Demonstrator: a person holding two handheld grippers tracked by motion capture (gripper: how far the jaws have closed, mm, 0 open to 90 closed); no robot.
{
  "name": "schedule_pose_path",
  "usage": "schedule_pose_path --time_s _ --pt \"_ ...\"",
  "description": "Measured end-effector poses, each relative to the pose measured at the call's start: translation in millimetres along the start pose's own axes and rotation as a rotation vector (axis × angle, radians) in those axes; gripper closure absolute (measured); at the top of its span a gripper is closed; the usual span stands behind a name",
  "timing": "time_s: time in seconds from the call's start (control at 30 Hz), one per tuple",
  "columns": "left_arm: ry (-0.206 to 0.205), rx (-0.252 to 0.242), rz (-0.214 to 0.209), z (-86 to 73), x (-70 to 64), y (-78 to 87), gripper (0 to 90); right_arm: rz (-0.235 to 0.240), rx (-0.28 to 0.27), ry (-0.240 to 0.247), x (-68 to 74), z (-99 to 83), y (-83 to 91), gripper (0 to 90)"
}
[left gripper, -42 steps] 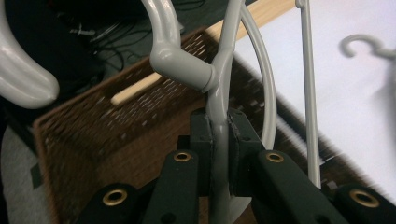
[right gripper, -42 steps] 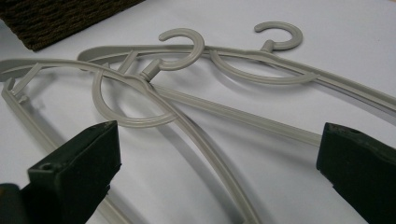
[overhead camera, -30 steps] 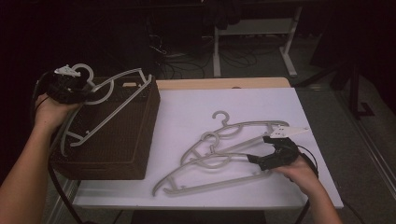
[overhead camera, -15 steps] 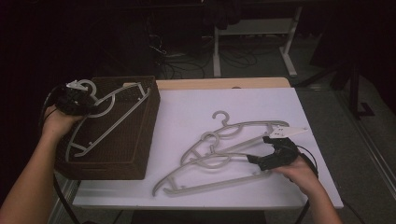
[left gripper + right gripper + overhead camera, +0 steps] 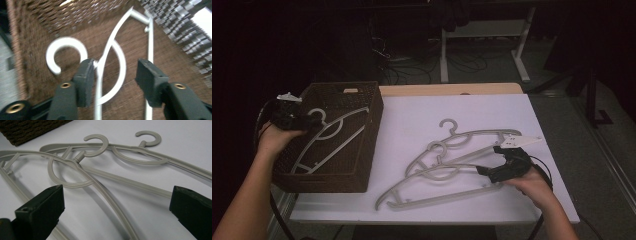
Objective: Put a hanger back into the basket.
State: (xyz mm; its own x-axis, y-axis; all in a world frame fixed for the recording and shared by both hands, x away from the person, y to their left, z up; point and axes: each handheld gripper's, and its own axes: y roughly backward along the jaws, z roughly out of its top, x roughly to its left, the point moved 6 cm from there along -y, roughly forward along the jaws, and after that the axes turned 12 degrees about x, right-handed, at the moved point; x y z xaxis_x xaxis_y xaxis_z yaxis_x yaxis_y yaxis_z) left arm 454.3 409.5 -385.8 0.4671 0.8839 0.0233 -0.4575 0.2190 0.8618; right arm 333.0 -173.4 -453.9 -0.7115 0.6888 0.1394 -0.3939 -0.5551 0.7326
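Here, left tool (image 5: pixel 113 75): jaws apart, straddling hanger (image 5: pixel 110 55) inside basket (image 5: pixel 357 165).
Right tool (image 5: pixel 117 205): jaws apart over stacked hangers (image 5: pixel 100 170) on surface (image 5: pixel 412 120).

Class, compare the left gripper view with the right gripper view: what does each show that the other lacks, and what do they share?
Left gripper view alone: the inside of the basket, with one hanger lying on its woven floor between the left claw's open jaws.

Right gripper view alone: the white table, with a pile of hangers lying overlapped on it beyond the right claw, jaws wide apart.

Shared: a pair of black open jaws, pale plastic hangers and brown wicker.
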Motion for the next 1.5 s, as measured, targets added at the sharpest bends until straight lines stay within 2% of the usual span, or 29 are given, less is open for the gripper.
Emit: schedule_pose_path --time_s 0.17,0.5,0.7,0.9,1.07,1.2,1.37,1.5 --pt "0.003 -0.065 -0.102 8.6 -22.0 8.0 38.6 0.000 -0.003 0.000 0.0 0.2 0.6 0.0" --pt "-0.042 -0.153 -0.253 26.9 -71.4 17.9 25.0 0.002 -0.003 0.008 1.1 0.7 1.5 0.0" --pt "-0.081 -0.197 -0.340 38.9 -108.0 23.2 15.4 0.002 -0.004 0.002 -0.7 0.5 2.0 0.0" --pt "-0.150 -0.212 -0.403 50.7 -152.0 23.7 9.6 -0.002 -0.005 0.000 -1.4 0.2 2.7 0.0" --pt "-0.212 -0.203 -0.466 59.4 -196.3 19.1 2.7 -0.001 -0.005 0.002 -1.4 0.2 2.5 0.0" --pt "-0.269 -0.201 -0.517 63.7 -233.3 14.1 0.8 0.001 -0.003 0.005 -1.3 0.1 2.0 0.0" --pt "-0.337 -0.175 -0.578 62.7 -274.9 0.7 0.8 0.002 -0.003 0.007 -1.4 -0.3 2.3 0.0" --pt "-0.378 -0.141 -0.593 55.3 -298.4 -18.0 3.9 0.003 -0.005 0.005 -1.4 -0.3 2.8 0.0"
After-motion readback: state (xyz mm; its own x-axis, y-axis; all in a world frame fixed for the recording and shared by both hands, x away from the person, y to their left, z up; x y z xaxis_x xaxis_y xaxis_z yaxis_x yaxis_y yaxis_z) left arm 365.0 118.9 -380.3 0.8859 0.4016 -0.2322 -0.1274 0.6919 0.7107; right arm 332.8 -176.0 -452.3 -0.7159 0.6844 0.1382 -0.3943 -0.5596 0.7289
